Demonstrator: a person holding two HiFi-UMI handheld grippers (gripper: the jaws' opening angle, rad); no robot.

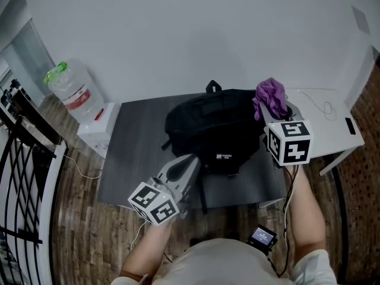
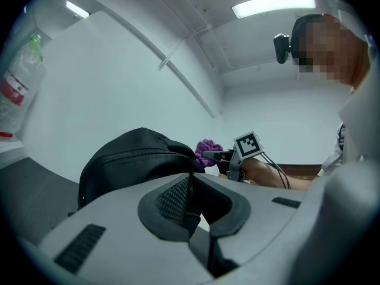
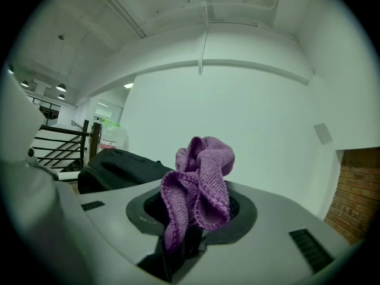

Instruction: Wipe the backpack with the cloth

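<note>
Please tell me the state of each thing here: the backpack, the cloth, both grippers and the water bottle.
backpack: zipped shut, resting on the dark table.
cloth: bunched up, lifted off the table.
right gripper: fingers shut on the cloth.
left gripper: fingers shut, nothing between them.
water bottle: upright, green cap on.

Backpack [image 1: 209, 128] black; cloth [image 1: 271, 97] purple; table [image 1: 135, 154] dark grey; bottle cap [image 1: 55, 72] green; side desk [image 1: 331, 134] white.
</note>
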